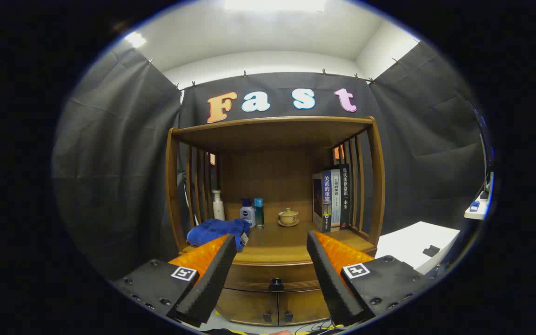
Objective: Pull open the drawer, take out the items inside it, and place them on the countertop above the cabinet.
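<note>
The curved wooden drawer (pixel 275 275) with its small dark knob (pixel 276 283) sits closed between and just beyond the gripper (pixel 271 249), whose jaws stand wide and empty; opening and unloading all appear left to do; on the wooden counter (pixel 277 246) a blue cloth (pixel 217 231), bottles (pixel 248 213), a lidded cup (pixel 289 216) and books (pixel 332 201) crowd the back and sides, leaving the front middle bare

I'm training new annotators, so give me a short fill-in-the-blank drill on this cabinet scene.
1. The drawer under the countertop is ____.
2. The gripper has its fingers ____, holding nothing.
3. The cloth on the countertop is ____ in colour.
4. The books stand ____ against the slats.

Missing words: closed; open; blue; upright
</note>
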The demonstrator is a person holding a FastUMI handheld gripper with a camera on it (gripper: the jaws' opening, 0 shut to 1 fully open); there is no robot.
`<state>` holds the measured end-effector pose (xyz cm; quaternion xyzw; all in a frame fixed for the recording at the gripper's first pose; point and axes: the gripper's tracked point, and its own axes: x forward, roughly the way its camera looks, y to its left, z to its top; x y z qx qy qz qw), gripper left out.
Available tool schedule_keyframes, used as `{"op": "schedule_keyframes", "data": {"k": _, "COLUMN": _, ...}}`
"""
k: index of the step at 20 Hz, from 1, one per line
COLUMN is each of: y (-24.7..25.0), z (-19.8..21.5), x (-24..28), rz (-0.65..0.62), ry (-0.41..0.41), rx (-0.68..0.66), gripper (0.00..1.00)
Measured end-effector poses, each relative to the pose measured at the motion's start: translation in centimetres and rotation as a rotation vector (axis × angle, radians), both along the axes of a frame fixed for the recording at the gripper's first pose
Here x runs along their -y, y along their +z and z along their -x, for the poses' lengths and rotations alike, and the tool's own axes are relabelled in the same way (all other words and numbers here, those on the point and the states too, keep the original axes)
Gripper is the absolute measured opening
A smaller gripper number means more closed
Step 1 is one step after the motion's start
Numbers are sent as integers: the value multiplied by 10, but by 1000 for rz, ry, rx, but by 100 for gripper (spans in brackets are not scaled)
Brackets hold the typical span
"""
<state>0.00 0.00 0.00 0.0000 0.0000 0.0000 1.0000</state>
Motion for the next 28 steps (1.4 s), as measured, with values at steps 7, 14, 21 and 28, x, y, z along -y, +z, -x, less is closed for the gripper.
{"op": "schedule_keyframes", "data": {"k": 7, "y": -1, "z": -1, "x": 7, "rz": -7, "ry": -9, "rx": 9, "gripper": 98}}
{"op": "schedule_keyframes", "data": {"k": 14, "y": 3, "z": 0, "x": 9, "rz": 1, "ry": -13, "rx": 24, "gripper": 98}}
{"op": "schedule_keyframes", "data": {"k": 21, "y": 1, "z": 1, "x": 8, "rz": 0, "ry": -14, "rx": 24, "gripper": 98}}
{"op": "schedule_keyframes", "data": {"k": 28, "y": -1, "z": 0, "x": 5, "rz": 2, "ry": -11, "rx": 23, "gripper": 98}}
